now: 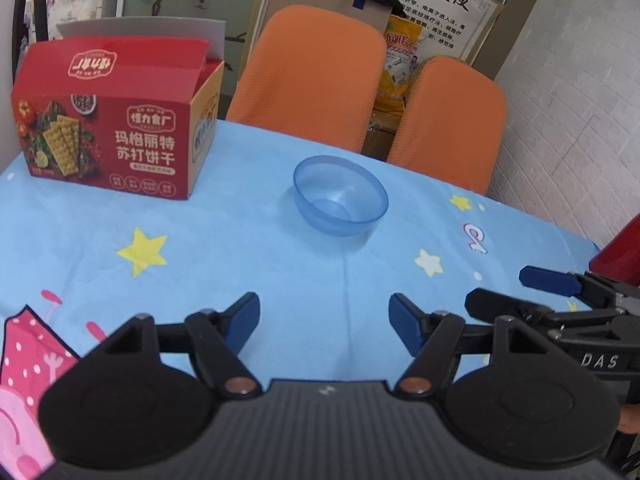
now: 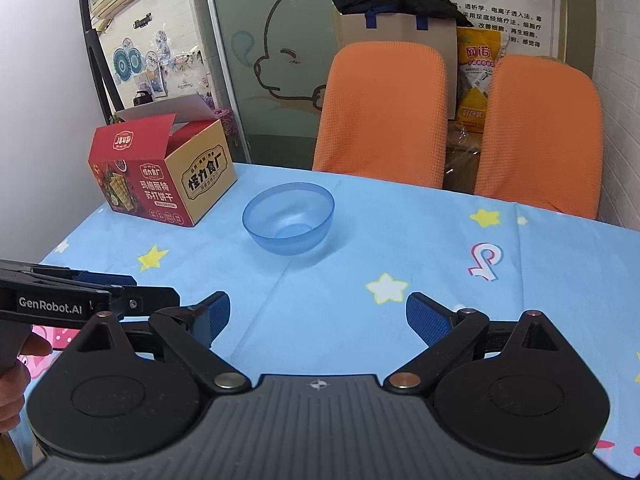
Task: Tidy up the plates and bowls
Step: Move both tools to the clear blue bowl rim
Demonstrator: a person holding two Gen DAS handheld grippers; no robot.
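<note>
1. My left gripper (image 1: pixel 324 320) hangs low over the near part of the table, its blue-padded fingers spread wide with nothing between them.
2. My right gripper (image 2: pixel 318 316) is likewise released, jaws apart and empty, just to the right of the left one and level with it.
3. The blue bowl (image 1: pixel 340 195) stands upright on the blue star-print tablecloth (image 1: pixel 240 240), farther out than both grippers and well apart from them; seen from the right wrist, the bowl (image 2: pixel 289 218) lies ahead and slightly left.
4. A red cracker box (image 1: pixel 112 120) with its flap open sits on the far left of the table, near the bowl but not touching it.
5. Two orange chairs (image 1: pixel 308 76) stand beyond the far edge.
</note>
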